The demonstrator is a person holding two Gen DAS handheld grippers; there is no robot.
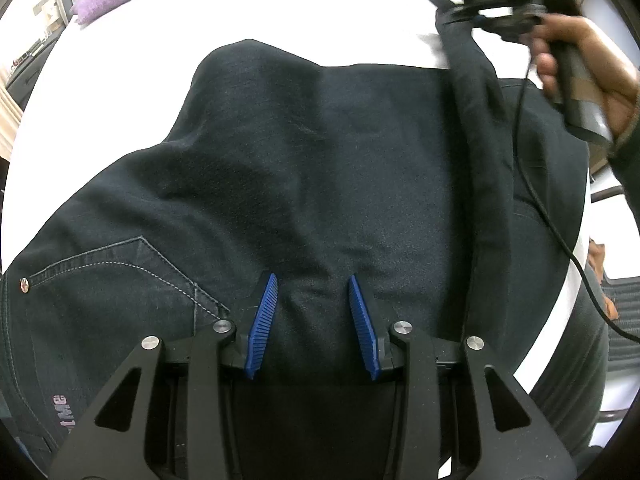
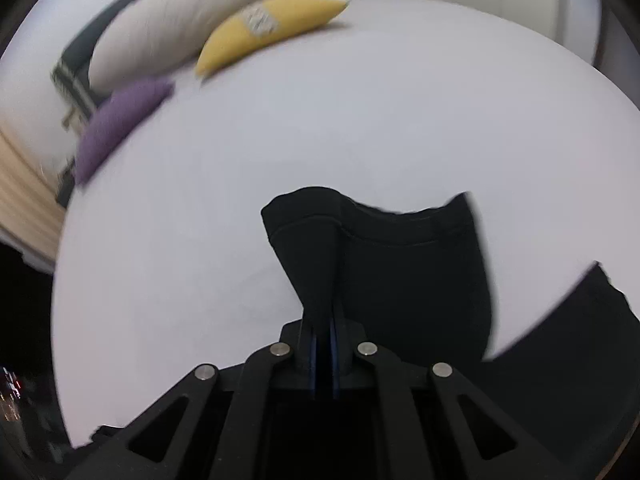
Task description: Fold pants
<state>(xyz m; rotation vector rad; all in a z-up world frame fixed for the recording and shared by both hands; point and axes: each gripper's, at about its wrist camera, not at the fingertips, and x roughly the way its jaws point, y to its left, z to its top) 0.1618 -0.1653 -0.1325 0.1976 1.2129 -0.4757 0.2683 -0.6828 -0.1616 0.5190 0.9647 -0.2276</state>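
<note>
Dark denim pants point(image 1: 320, 168) lie spread on the white bed sheet point(image 1: 320, 12), seat and stitched back pocket nearest you. Your left gripper point(image 1: 314, 320) points down at the seat, its blue ribbed pads standing narrowly apart with a ridge of cloth between them. Your right gripper point(image 2: 324, 344) is clamped tight on a leg hem point(image 2: 312, 240), lifted off the sheet. You appear mid-fold; next, carry that hem toward the waist and lay it flat.
</note>
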